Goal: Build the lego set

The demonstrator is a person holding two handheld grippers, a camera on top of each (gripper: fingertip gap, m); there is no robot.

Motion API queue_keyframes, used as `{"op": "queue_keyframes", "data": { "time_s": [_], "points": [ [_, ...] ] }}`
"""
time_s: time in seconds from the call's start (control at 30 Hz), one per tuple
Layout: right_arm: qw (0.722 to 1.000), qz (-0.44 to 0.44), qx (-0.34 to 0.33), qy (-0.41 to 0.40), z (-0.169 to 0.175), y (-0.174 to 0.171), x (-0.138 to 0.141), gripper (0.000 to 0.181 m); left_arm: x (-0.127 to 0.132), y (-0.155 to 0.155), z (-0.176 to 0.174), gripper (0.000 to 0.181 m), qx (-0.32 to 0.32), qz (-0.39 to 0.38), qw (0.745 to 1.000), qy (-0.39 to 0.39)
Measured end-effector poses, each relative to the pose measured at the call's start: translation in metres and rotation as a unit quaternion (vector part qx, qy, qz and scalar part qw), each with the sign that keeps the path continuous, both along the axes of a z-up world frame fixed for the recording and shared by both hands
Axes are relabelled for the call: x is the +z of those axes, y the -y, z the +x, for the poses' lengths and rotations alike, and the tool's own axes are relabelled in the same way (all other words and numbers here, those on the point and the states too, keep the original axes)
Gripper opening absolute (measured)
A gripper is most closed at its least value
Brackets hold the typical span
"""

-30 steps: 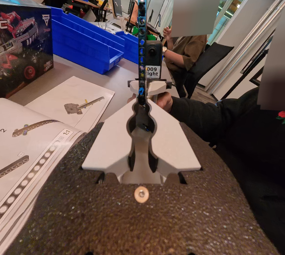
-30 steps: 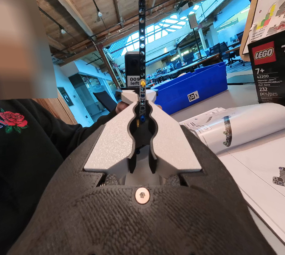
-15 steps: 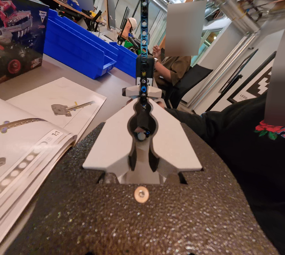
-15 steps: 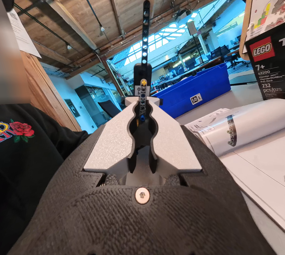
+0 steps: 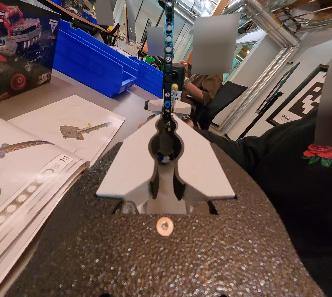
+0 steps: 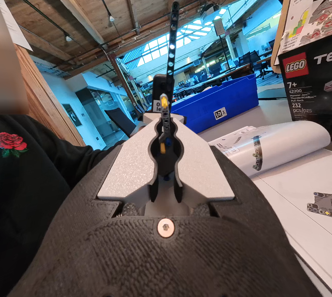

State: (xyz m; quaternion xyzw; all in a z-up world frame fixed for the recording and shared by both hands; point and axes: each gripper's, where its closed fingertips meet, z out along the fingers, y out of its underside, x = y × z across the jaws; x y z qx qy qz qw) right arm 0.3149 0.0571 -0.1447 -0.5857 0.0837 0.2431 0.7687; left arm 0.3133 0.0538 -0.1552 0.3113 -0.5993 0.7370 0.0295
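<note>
Change: both views have tilted upward; long black beam (image 5: 168, 40) now leans away from grey short beam (image 6: 165, 119).
Left tool (image 5: 166, 125): clamped on black beam.
Right tool (image 6: 166, 126): clamped on grey beam.
Place: raised above desk (image 5: 100, 98), instruction booklet (image 5: 45, 153) below.

Blue bins (image 5: 93, 62), black chair (image 5: 224, 98)

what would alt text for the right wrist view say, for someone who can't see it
The right tongs are shut on a short grey lego piece tipped with a yellow pin, held up against a long black holed beam that rises toward a wooden ceiling. The left tongs face them just beyond. An open instruction booklet, a blue bin and the lego box sit on the table at right.
</note>
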Motion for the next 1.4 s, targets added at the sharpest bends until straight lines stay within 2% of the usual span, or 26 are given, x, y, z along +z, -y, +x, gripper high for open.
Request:
{"op": "queue_keyframes", "data": {
  "time_s": [0.2, 0.4, 0.53, 0.63, 0.7, 0.8, 1.0, 1.13, 1.27, 1.4],
  "points": [
    [0.999, -0.041, -0.003, 0.023, 0.001, 0.0, -0.011, 0.005, -0.012, 0.001, 0.002, 0.005, 0.002, 0.038, 0.999, 0.005],
    [0.994, -0.085, 0.049, -0.042, 0.0, -0.002, -0.024, 0.004, -0.03, 0.0, 0.006, 0.005, -0.003, 0.058, 0.998, -0.017],
    [0.985, -0.163, 0.009, -0.062, 0.013, 0.006, -0.045, 0.004, -0.039, -0.003, 0.01, 0.005, 0.003, 0.073, 0.997, -0.04],
    [0.966, -0.249, -0.032, -0.056, 0.028, 0.02, -0.07, 0.005, -0.051, -0.014, 0.013, 0.005, 0.024, 0.131, 0.99, -0.045],
    [0.957, -0.285, -0.026, -0.047, 0.025, 0.023, -0.081, 0.006, -0.052, -0.014, 0.012, 0.005, 0.023, 0.147, 0.988, -0.041],
    [0.957, -0.291, 0.006, -0.016, 0.008, 0.023, -0.081, 0.005, -0.054, -0.006, 0.009, 0.005, 0.011, 0.142, 0.989, -0.048],
    [0.957, -0.291, -0.005, -0.014, 0.007, 0.027, -0.08, 0.011, -0.057, 0.0, 0.006, 0.005, 0.001, 0.148, 0.988, -0.048],
    [0.945, -0.328, -0.012, 0.009, -0.001, 0.032, -0.088, 0.029, -0.056, -0.004, 0.007, 0.005, 0.006, 0.143, 0.988, -0.05],
    [0.951, -0.308, -0.01, -0.015, -0.008, 0.029, -0.084, 0.02, -0.056, -0.004, 0.007, 0.005, 0.005, 0.139, 0.989, -0.052],
    [0.946, -0.322, -0.009, -0.04, -0.005, 0.027, -0.092, 0.021, -0.057, -0.001, 0.005, 0.005, -0.005, 0.139, 0.989, -0.056]
  ]
}}
